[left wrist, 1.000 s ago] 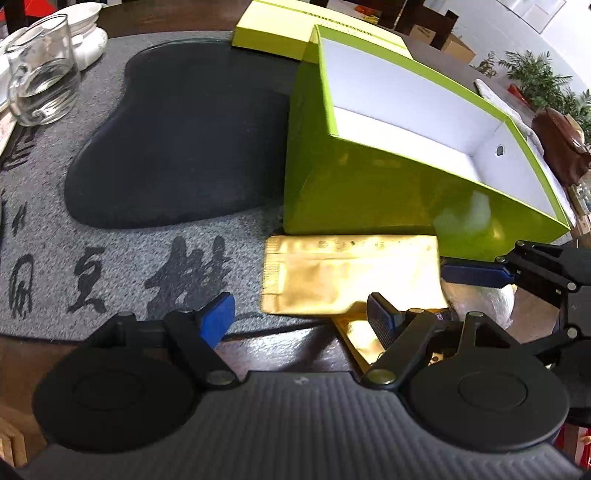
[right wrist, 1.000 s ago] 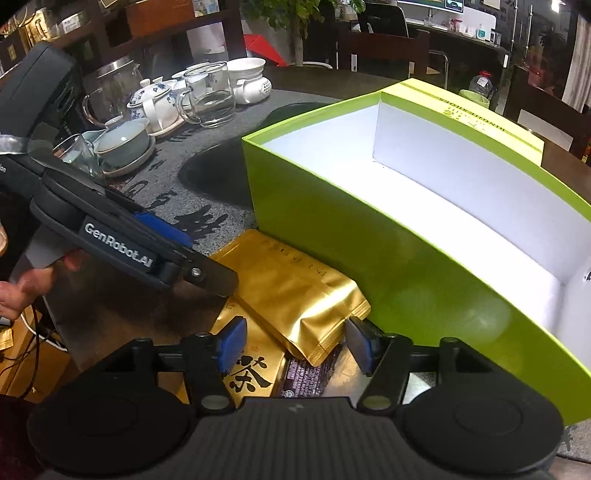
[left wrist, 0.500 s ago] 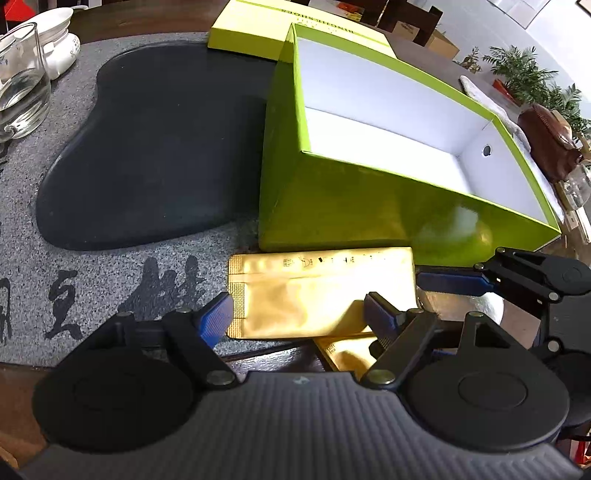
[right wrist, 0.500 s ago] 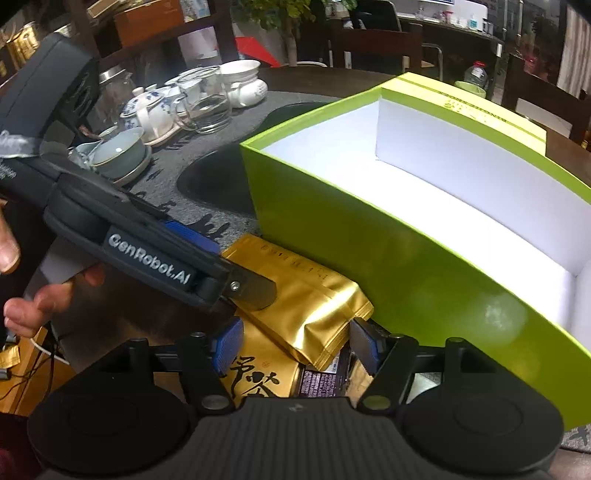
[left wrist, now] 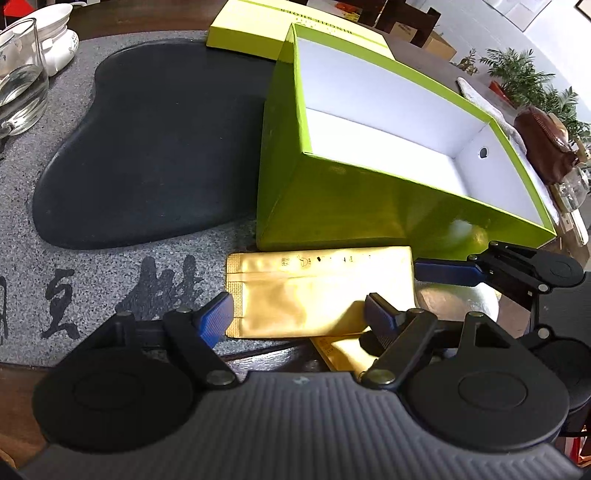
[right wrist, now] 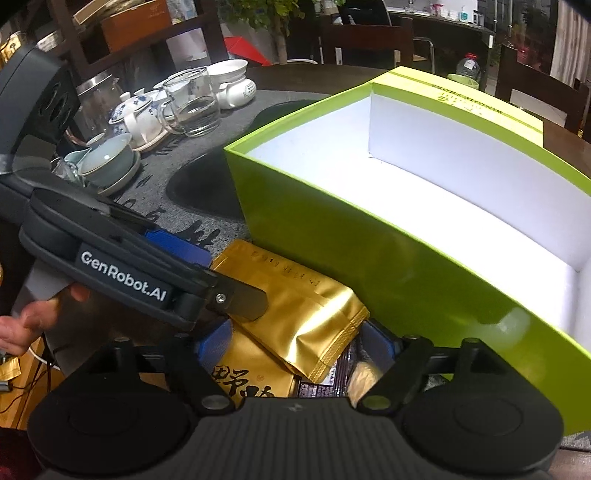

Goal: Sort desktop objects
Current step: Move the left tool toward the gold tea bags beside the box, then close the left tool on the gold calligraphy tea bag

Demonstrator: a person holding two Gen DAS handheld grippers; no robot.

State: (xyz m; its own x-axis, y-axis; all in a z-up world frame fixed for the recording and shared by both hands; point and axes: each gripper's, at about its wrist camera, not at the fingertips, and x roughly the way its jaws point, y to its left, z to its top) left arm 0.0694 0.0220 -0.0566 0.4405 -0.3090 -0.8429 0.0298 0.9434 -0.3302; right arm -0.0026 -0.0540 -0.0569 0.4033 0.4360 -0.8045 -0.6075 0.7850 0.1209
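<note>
Left wrist view: left gripper (left wrist: 299, 314) has its fingers spread wide, one on each side of the gold foil pouch (left wrist: 317, 291); whether the blue pads touch the pouch cannot be told. The pouch lies flat on the edge of the grey stone mat (left wrist: 110, 273), just in front of the green box (left wrist: 369, 206), and partly overlaps a second gold packet (left wrist: 343, 350) beneath it. The box stands open with a white interior and nothing visible inside. Its green lid (left wrist: 258, 33) lies behind it. A dark inset tray (left wrist: 159, 155) sits left of the box, and a glass pitcher (left wrist: 18, 85) stands at the far left.

Right wrist view: right gripper (right wrist: 295, 347) is also spread apart, holding nothing, low over the near end of the same gold pouch (right wrist: 306, 310). Under the pouch lie a packet with black calligraphy (right wrist: 247, 376) and a dark wrapper (right wrist: 332, 380). The left gripper's body (right wrist: 122, 273) reaches in from the left, held by a hand (right wrist: 33, 317). Teaware (right wrist: 136, 118) stands well beyond.
</note>
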